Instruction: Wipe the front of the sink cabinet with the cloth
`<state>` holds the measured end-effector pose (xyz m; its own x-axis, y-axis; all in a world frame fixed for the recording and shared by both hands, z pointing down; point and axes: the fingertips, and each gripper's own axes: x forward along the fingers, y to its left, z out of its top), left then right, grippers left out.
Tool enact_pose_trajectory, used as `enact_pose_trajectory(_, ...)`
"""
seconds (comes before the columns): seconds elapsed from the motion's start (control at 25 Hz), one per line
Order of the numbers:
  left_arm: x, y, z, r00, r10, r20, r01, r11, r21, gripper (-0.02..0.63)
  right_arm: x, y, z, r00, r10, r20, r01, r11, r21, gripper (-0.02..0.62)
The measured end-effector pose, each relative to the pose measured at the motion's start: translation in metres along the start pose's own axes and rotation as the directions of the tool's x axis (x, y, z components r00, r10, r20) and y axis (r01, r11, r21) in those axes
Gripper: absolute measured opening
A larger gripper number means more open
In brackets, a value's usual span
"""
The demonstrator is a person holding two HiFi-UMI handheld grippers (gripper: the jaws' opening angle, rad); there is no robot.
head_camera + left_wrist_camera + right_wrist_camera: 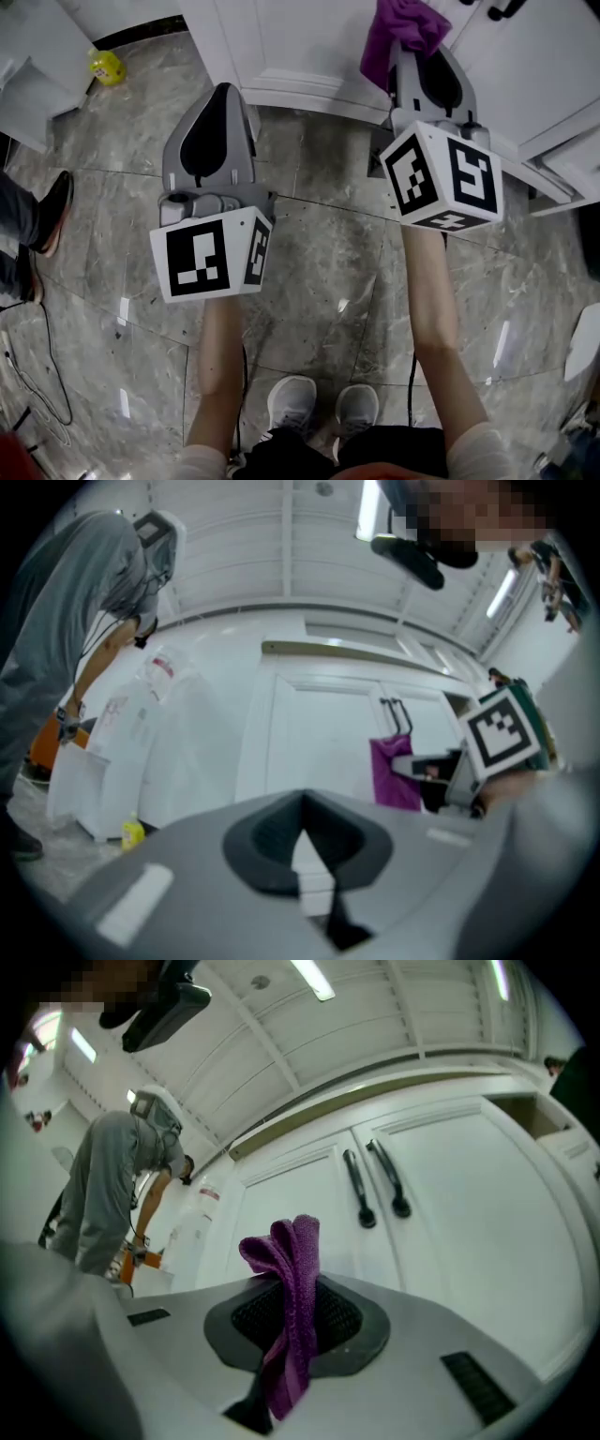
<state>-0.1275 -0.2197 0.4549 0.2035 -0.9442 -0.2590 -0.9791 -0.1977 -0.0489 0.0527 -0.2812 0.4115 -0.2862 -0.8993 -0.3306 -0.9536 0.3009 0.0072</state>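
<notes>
- Right gripper (292, 1274): jaws clenched on the purple cloth (291, 1326). The fold runs lengthwise up through the jaws; 1 bunched end stands past the tips, the other hangs back toward the camera
- Left gripper (303, 803): jaws pressed together at the tips, nothing between them
- Sink cabinet front (459, 1241): white, 2 doors, 2 dark bar handles (375, 1185) at the centre seam. It lies straight ahead of the right jaws, so the cloth's bunched end leads toward the left-hand door, beside and below the handles
- Head view: right gripper (424, 58) is nearer the cabinet, with the cloth (405, 28) over the panel edge. Left gripper (223, 94) sits further back over the floor, just short of the cabinet's base
- Cannot tell whether cloth and door are touching
- Judgement: wiping not clearly begun. The next move is a short push forward with the right gripper, then a sweep across the door
</notes>
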Motion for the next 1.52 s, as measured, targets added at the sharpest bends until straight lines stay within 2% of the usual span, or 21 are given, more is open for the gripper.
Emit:
enact_pose_trajectory(0.08,-0.004,0.01,-0.001,1.0,0.022,0.003,-0.022,1.0,-0.009,0.005,0.01,0.028,-0.01,0.998,0.069,-0.002,-0.069,0.993,0.093,0.051)
enact_pose_trajectory(0.2,-0.005,0.021,-0.002,0.999,0.031,0.013,-0.031,1.0,-0.004,0.005,0.029,0.065,-0.032,0.989,0.145,-0.014,-0.14,0.975,0.171,0.051)
enact_pose_trajectory(0.4,-0.015,0.04,-0.009,0.998,0.058,-0.007,-0.058,0.998,0.028,0.005,0.061,0.116,-0.077,0.973,0.216,-0.077,-0.189,0.946,0.265,0.051)
enact_pose_trajectory(0.52,-0.023,0.056,-0.009,0.995,0.096,-0.007,-0.096,0.995,0.018,0.005,0.07,0.14,-0.091,0.963,0.25,-0.103,-0.22,0.946,0.24,0.051)
enact_pose_trajectory(0.68,-0.027,0.061,-0.014,0.995,0.097,-0.029,-0.096,0.994,0.05,0.005,0.075,0.158,-0.107,0.948,0.283,-0.148,-0.266,0.956,0.126,0.051)
enact_pose_trajectory(0.76,-0.027,0.06,-0.015,0.995,0.09,-0.032,-0.088,0.994,0.061,0.005,0.078,0.158,-0.111,0.948,0.277,-0.158,-0.263,0.959,0.105,0.051)
enact_pose_trajectory(1.04,-0.021,0.049,-0.016,0.997,0.069,-0.024,-0.068,0.997,0.028,0.005,0.074,0.149,-0.109,0.957,0.242,-0.16,-0.235,0.97,0.062,0.051)
enact_pose_trajectory(1.16,-0.022,0.04,-0.021,0.998,0.043,-0.039,-0.042,0.999,0.029,0.005,0.069,0.129,-0.107,0.969,0.187,-0.163,-0.189,0.982,0.006,0.051)
enact_pose_trajectory(1.52,-0.022,0.014,-0.022,0.999,0.034,-0.025,-0.034,0.999,-0.008,0.005,0.034,0.047,-0.089,0.99,0.025,-0.135,-0.034,0.998,-0.059,0.051)
